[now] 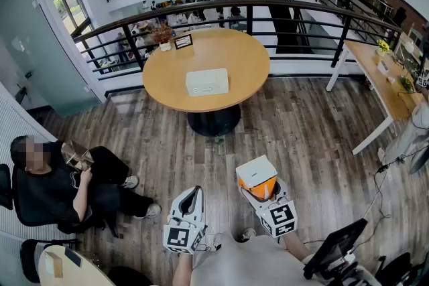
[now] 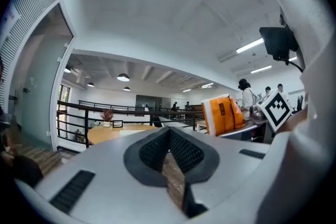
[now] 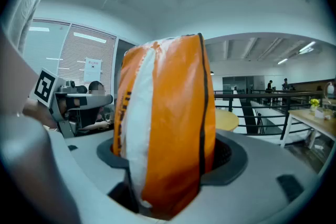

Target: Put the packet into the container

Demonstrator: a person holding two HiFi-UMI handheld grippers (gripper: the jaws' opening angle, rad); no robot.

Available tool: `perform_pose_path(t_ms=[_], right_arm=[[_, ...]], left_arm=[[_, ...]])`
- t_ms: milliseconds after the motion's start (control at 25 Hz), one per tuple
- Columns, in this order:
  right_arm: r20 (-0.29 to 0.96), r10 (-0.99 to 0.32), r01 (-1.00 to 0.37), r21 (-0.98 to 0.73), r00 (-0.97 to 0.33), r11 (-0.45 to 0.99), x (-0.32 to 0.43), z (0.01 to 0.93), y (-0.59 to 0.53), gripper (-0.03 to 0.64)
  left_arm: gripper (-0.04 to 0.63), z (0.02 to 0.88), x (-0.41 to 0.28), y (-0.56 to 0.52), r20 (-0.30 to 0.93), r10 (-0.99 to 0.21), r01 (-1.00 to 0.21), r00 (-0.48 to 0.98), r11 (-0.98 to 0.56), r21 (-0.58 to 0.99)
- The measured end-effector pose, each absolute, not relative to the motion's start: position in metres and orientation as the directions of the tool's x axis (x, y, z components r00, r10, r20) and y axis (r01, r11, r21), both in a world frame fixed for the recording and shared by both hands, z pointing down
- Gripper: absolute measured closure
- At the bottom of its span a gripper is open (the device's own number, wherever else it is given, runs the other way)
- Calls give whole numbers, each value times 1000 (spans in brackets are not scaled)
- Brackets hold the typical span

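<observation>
An orange and white packet (image 1: 257, 174) stands upright in my right gripper (image 1: 260, 189), low in the head view and right of centre. In the right gripper view the packet (image 3: 168, 123) fills the middle, and my right gripper (image 3: 169, 168) is shut on its lower part. A white box-shaped container (image 1: 207, 82) lies on the round wooden table (image 1: 248, 50), well ahead of both grippers. My left gripper (image 1: 192, 193) hangs to the left of the right one. Its pads meet with nothing between them in the left gripper view (image 2: 169, 136), where the packet (image 2: 223, 115) shows off to the right.
A person sits on a chair (image 1: 60, 184) at the left. A black railing (image 1: 268, 10) curves behind the round table, which also carries a small plant (image 1: 163, 33). A long table (image 1: 382, 77) stands at the right, and a monitor (image 1: 335, 248) at the bottom right. Wooden floor lies between me and the table.
</observation>
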State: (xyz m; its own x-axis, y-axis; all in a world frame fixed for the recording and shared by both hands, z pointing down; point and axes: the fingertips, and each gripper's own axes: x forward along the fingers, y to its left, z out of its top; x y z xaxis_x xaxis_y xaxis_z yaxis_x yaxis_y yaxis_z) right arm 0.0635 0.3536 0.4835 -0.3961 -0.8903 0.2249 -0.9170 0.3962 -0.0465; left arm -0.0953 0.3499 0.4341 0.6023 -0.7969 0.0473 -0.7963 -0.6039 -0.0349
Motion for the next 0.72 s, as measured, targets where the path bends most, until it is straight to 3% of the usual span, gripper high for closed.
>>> perform_pose_path(t_ms=[720], right_arm=[[209, -879, -903, -86, -429, 421, 65, 478, 356, 261]], left_arm=[[590, 429, -96, 350, 51, -801, -800, 597, -599, -42]])
